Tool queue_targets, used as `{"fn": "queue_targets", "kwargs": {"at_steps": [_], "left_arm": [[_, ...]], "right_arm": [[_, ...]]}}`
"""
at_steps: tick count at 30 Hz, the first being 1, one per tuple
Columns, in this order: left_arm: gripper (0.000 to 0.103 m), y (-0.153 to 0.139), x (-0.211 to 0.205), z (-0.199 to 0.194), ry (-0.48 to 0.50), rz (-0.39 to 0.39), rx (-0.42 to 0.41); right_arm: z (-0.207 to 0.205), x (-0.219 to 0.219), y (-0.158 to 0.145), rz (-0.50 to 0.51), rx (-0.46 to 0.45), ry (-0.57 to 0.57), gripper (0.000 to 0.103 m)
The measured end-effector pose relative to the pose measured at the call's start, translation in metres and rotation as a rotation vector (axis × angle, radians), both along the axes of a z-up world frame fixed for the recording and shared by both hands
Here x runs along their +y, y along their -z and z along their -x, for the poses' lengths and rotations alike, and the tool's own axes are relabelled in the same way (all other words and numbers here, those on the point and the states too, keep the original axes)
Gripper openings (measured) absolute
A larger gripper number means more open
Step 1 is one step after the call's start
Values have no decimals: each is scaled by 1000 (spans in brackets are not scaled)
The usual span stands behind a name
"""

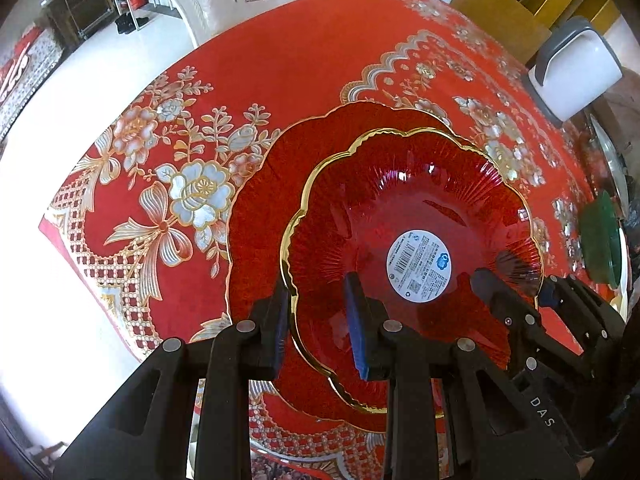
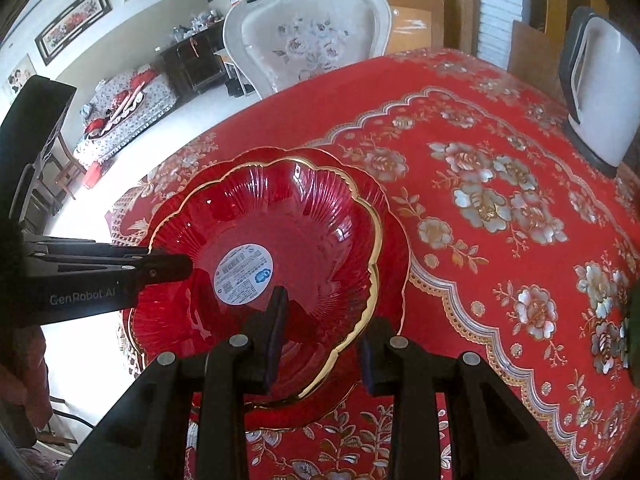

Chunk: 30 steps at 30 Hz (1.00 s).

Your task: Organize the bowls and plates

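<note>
A red ribbed glass bowl (image 1: pixel 432 208) (image 2: pixel 296 216) with a gold scalloped rim and a round white label on its bottom hangs over a larger red gold-rimmed plate (image 1: pixel 256 208) (image 2: pixel 394 248). I cannot tell whether bowl and plate touch. My left gripper (image 1: pixel 320 320) is shut on the bowl's near-left rim, one pad inside the wall and one outside. My right gripper (image 2: pixel 324 344) is shut on the bowl's opposite rim in the same way. Each gripper also shows in the other view: the right gripper (image 1: pixel 516 292) and the left gripper (image 2: pixel 172 268).
The table (image 2: pixel 500 128) wears a red floral cloth, and its left edge drops to a white floor. An ornate white chair (image 2: pixel 308 40) stands at the far side. A white grey-framed chair (image 2: pixel 600 92) stands at the right, and a green dish (image 1: pixel 600 236) lies at the right edge.
</note>
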State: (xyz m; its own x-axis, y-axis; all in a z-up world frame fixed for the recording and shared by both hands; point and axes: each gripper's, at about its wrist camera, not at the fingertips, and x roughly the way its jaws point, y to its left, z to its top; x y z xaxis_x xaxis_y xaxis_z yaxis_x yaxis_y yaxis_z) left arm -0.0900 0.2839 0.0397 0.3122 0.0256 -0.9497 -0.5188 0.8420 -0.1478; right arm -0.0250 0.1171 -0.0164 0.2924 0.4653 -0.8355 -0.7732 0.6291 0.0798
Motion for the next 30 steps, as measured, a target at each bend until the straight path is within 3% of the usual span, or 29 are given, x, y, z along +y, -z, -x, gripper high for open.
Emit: {"fn": "queue_targets", "kwargs": {"at_steps": [25, 30], "left_arm": [[27, 17, -2, -6, 3, -44, 28], [27, 18, -5, -7, 1, -53, 28]], "right_arm": [[-4, 9, 8, 73, 4, 9, 33], [-2, 16, 6, 129, 7, 2, 40]]}}
